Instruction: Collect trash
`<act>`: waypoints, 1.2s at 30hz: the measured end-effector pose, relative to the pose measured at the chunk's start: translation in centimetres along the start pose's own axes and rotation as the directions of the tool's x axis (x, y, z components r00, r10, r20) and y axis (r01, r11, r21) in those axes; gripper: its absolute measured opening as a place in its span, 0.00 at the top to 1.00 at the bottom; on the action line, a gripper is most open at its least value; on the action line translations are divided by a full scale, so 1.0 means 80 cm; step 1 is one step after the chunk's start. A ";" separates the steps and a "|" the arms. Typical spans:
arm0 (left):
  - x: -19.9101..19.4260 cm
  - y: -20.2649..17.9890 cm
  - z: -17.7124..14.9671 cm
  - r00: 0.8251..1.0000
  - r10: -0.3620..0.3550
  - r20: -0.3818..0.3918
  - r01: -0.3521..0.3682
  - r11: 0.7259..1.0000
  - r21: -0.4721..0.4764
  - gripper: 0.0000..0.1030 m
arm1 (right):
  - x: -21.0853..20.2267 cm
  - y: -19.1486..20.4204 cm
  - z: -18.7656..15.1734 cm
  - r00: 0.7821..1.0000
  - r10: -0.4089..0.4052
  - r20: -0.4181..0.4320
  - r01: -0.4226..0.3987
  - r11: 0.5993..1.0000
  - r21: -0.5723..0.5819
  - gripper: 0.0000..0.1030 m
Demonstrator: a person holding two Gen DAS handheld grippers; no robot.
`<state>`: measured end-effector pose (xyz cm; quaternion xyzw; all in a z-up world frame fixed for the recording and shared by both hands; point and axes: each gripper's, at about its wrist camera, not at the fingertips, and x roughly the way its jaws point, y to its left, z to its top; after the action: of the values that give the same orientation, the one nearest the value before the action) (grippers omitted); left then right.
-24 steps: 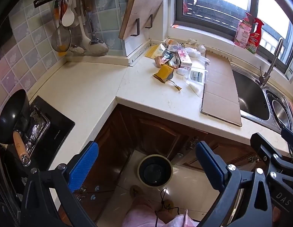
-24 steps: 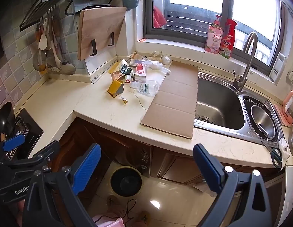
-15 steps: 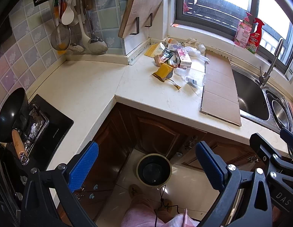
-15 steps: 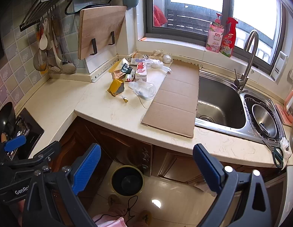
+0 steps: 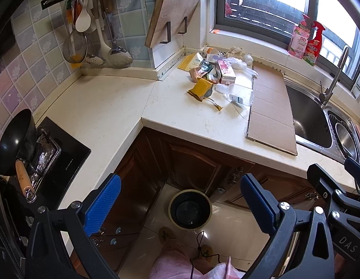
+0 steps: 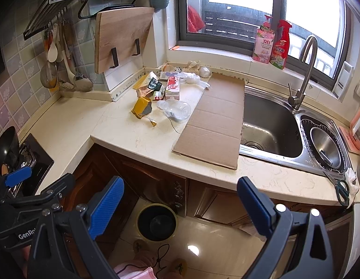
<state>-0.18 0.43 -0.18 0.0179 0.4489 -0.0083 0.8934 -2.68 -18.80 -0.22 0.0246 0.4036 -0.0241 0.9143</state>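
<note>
Sideways, plastic bottle [image 6: 174,109], cap toward wrappers [image 6: 154,88].

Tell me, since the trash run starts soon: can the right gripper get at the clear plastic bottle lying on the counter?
Probably yes. The right gripper is open and empty, and the clear plastic bottle lies uncovered beside the cardboard sheet, with nothing between them.

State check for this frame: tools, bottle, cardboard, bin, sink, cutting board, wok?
Left tool: open, holding nothing.
Right tool: open, holding nothing.
Plastic bottle: lying on its side on the counter.
Cardboard sheet: flat, one edge at the sink.
Trash bin: on the floor, no lid.
Sink: tap not running.
Cutting board: upright in wall brackets.
Wok: on the stove, tilted.
</note>
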 end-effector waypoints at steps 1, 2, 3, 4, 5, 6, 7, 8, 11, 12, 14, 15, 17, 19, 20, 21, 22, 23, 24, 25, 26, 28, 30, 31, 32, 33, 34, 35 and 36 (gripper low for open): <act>0.000 0.000 0.000 1.000 0.000 0.002 0.000 1.000 0.001 0.02 | 0.000 0.000 0.000 1.000 0.002 0.001 -0.002 1.000 0.001 0.04; -0.001 0.000 -0.001 1.000 0.001 0.003 -0.001 1.000 0.002 0.02 | 0.001 -0.001 0.000 1.000 0.002 0.002 -0.002 1.000 0.003 0.04; 0.000 0.001 -0.001 1.000 0.002 0.006 -0.002 1.000 0.003 0.02 | 0.002 -0.002 0.000 1.000 0.002 0.002 -0.002 1.000 0.004 0.04; 0.000 0.000 0.000 1.000 0.003 0.007 -0.003 1.000 0.004 0.02 | 0.002 -0.002 0.000 1.000 0.001 0.003 -0.001 1.000 0.004 0.04; 0.000 -0.001 0.000 1.000 0.005 0.010 -0.005 1.000 0.005 0.02 | 0.003 -0.003 0.001 1.000 0.001 0.003 -0.001 1.000 0.005 0.04; 0.000 -0.009 0.002 1.000 0.010 0.025 -0.010 1.000 0.008 0.02 | 0.003 -0.004 0.001 1.000 0.000 0.004 0.000 1.000 0.006 0.04; 0.000 -0.011 0.004 1.000 0.010 0.027 -0.010 1.000 0.008 0.02 | 0.004 -0.005 0.001 1.000 0.000 0.004 0.000 1.000 0.007 0.04; 0.000 -0.011 0.004 1.000 0.009 0.029 -0.010 1.000 0.009 0.02 | 0.003 -0.005 0.001 1.000 0.002 0.003 -0.002 1.000 0.007 0.04; 0.001 -0.014 0.005 0.999 0.009 0.032 -0.009 1.000 0.013 0.02 | 0.003 -0.005 0.002 1.000 0.001 0.004 -0.001 1.000 0.008 0.04; 0.002 -0.014 0.006 1.000 0.010 0.028 -0.011 1.000 0.013 0.02 | 0.003 -0.005 0.002 1.000 0.002 0.003 -0.002 1.000 0.006 0.04; 0.003 -0.013 0.006 1.000 0.011 0.019 -0.011 1.000 0.013 0.02 | 0.004 -0.005 0.002 1.000 0.001 0.002 -0.001 1.000 0.006 0.04; 0.003 -0.013 0.006 1.000 0.009 0.020 -0.009 1.000 0.013 0.02 | 0.003 -0.007 0.002 1.000 0.002 0.002 -0.002 1.000 0.006 0.04; 0.005 -0.012 0.007 1.000 0.001 0.016 -0.001 1.000 0.007 0.02 | 0.004 -0.007 0.002 1.000 0.003 0.003 -0.003 1.000 0.007 0.04; 0.008 -0.012 0.009 1.000 -0.002 0.005 0.002 1.000 0.005 0.02 | 0.005 -0.007 0.002 1.000 0.002 0.002 -0.002 1.000 0.007 0.04; 0.010 -0.012 0.010 1.000 -0.001 0.001 0.001 1.000 0.005 0.02 | 0.005 -0.007 0.002 1.000 0.002 0.001 -0.002 1.000 0.007 0.04; 0.011 -0.013 0.011 1.000 0.006 0.004 -0.006 1.000 0.009 0.02 | 0.007 -0.008 0.003 1.000 0.005 -0.001 -0.005 1.000 0.008 0.04; 0.014 -0.014 0.012 1.000 0.006 -0.001 -0.006 1.000 0.008 0.02 | 0.009 -0.010 0.004 1.000 0.007 -0.006 -0.007 1.000 0.009 0.04; 0.015 -0.014 0.013 1.000 0.004 0.001 -0.004 1.000 0.006 0.02 | 0.012 -0.012 0.008 1.000 0.007 -0.010 -0.007 1.000 0.009 0.04; 0.018 -0.012 0.016 1.000 0.003 -0.004 -0.003 1.000 0.005 0.02 | 0.014 -0.012 0.010 1.000 0.008 -0.012 -0.008 1.000 0.008 0.04; 0.019 -0.012 0.016 1.000 -0.005 -0.003 0.005 1.000 0.001 0.02 | 0.017 -0.012 0.012 1.000 0.010 -0.014 -0.010 1.000 0.009 0.04; 0.021 -0.013 0.018 1.000 -0.011 0.001 0.011 1.000 -0.002 0.02 | 0.020 -0.012 0.014 1.000 0.013 -0.016 -0.013 1.000 0.011 0.04; 0.026 -0.011 0.024 1.000 -0.015 0.001 0.015 1.000 0.003 0.02 | 0.027 -0.011 0.020 1.000 0.017 -0.021 -0.017 1.000 0.009 0.04; 0.032 -0.009 0.029 1.000 -0.027 -0.005 0.027 1.000 0.002 0.02 | 0.033 -0.006 0.023 1.000 0.013 -0.023 -0.013 1.000 0.001 0.04; 0.038 -0.007 0.034 0.999 -0.038 -0.020 0.039 0.999 0.007 0.02 | 0.036 -0.005 0.027 1.000 0.016 -0.025 -0.016 1.000 -0.002 0.04; 0.044 -0.005 0.038 0.999 -0.036 -0.032 0.037 0.999 0.019 0.02 | 0.040 -0.003 0.031 0.999 0.020 -0.029 -0.020 1.000 -0.006 0.04; 0.050 -0.004 0.044 0.997 -0.058 -0.052 0.059 0.998 0.019 0.02 | 0.043 -0.001 0.034 0.999 0.023 -0.033 -0.023 1.000 -0.009 0.04; 0.058 -0.001 0.052 0.995 -0.071 -0.076 0.073 0.997 0.024 0.02 | 0.048 0.000 0.040 0.999 0.025 -0.037 -0.025 1.000 -0.014 0.04; 0.065 0.002 0.059 0.992 -0.084 -0.094 0.086 0.996 0.024 0.01 | 0.052 0.002 0.043 0.999 0.023 -0.039 -0.024 0.999 -0.021 0.04; 0.070 0.003 0.064 0.990 -0.098 -0.101 0.101 0.995 0.020 0.01 | 0.057 0.004 0.049 0.999 0.021 -0.042 -0.022 0.999 -0.030 0.04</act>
<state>7.24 0.49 -1.60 0.0072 0.4930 -0.0575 0.8681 3.26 -18.83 -0.94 0.0156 0.4225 -0.0075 0.9062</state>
